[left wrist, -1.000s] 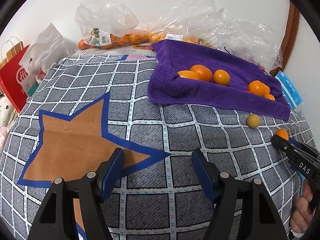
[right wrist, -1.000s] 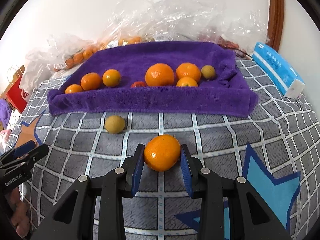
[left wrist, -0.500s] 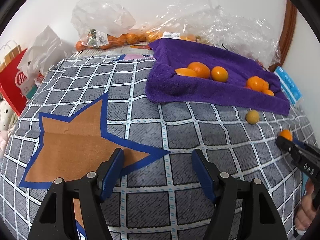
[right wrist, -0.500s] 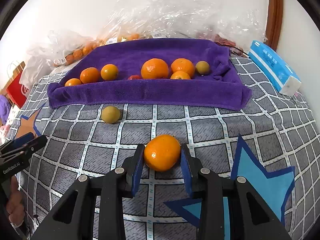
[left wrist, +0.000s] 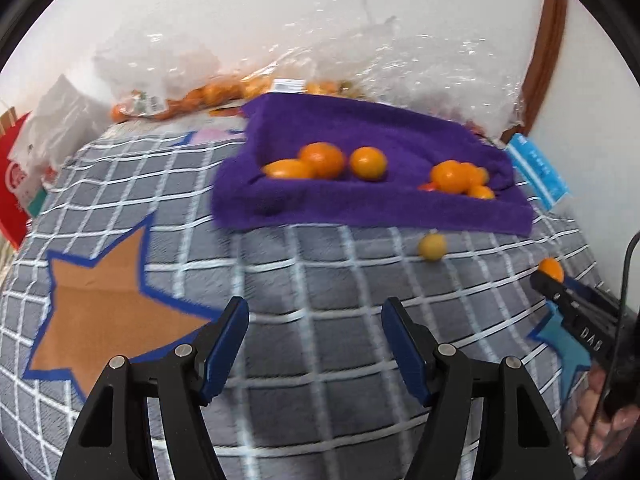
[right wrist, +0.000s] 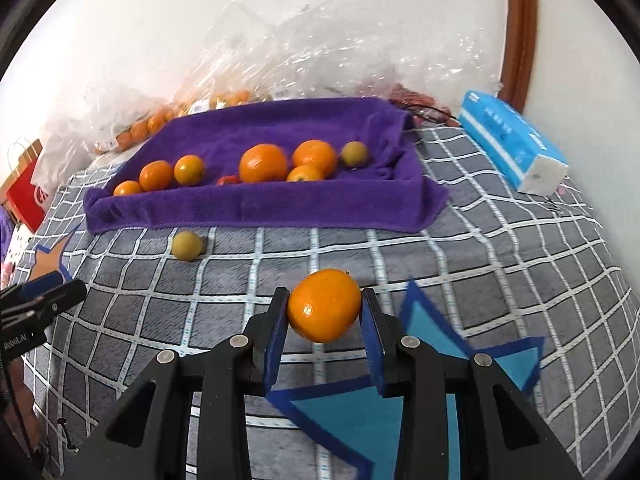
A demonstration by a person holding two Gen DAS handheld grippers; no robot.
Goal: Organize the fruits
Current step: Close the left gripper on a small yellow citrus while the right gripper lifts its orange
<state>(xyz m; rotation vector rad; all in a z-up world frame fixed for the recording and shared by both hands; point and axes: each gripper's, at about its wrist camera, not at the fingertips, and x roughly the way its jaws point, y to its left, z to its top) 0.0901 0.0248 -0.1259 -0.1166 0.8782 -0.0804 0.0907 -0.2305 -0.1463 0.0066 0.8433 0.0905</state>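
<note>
The right gripper (right wrist: 325, 322) fingers (right wrist: 276, 332) clamp an orange (right wrist: 324, 305), held in front of the purple towel (right wrist: 256, 204) above the checked blanket (right wrist: 460, 248). The left gripper (left wrist: 314, 338) fingers (left wrist: 226, 344) stand wide and empty. A yellow-green fruit (right wrist: 186, 245) lies just before the towel, where more oranges (right wrist: 262, 163) rest.

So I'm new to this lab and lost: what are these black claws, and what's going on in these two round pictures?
They are hand-held two-finger grippers, one in each of a person's hands, each carrying a fisheye camera looking along its fingers. In the left camera's picture, the left gripper is open and empty over the grey checked blanket. In the right camera's picture, the right gripper clamps a round orange mandarin. Ahead, a purple towel holds more orange fruit; a small yellow-green fruit lies before it.
</note>
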